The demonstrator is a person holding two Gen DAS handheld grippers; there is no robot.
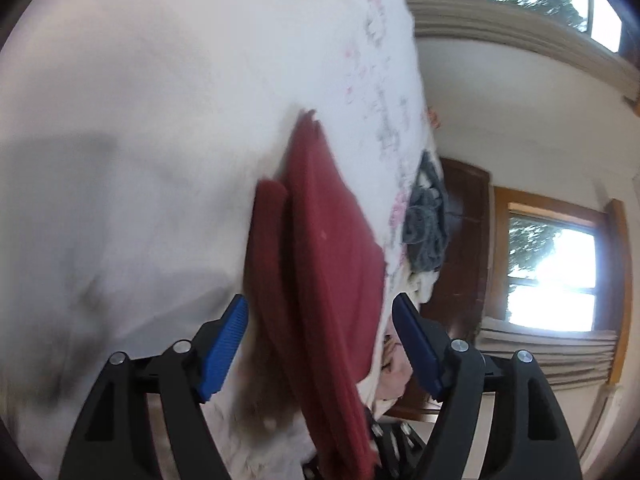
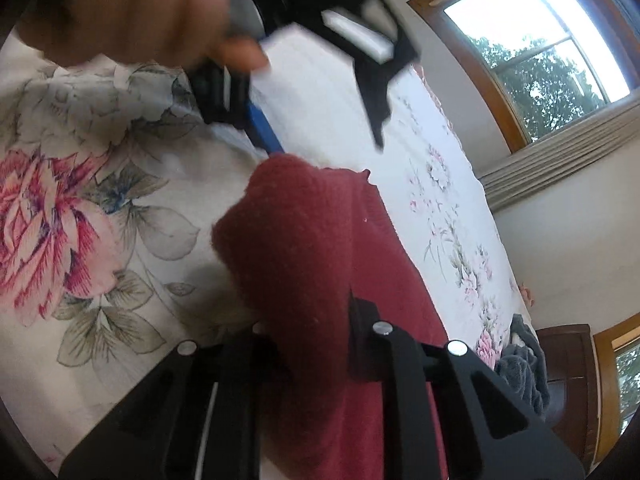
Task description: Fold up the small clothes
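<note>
The right gripper point(image 2: 316, 344) clamps the bunched red cloth point(image 2: 320, 240) while the left gripper point(image 1: 320, 320) hangs open around it — one tug could undo the fold on the bed point(image 2: 120, 200).

A home bedroom: floral bedsheet point(image 2: 80, 208), wood-framed windows point(image 2: 532, 52) with gathered blinds point(image 2: 560, 160), dark wooden cabinet point(image 1: 460, 248).

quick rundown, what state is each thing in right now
left tongs: open, straddling the red cloth without gripping it
right tongs: shut on the red cloth
red cloth: partly folded, bunched at the right tongs
grey cloth: crumpled at the bed edge
bedsheet: spread flat
</note>
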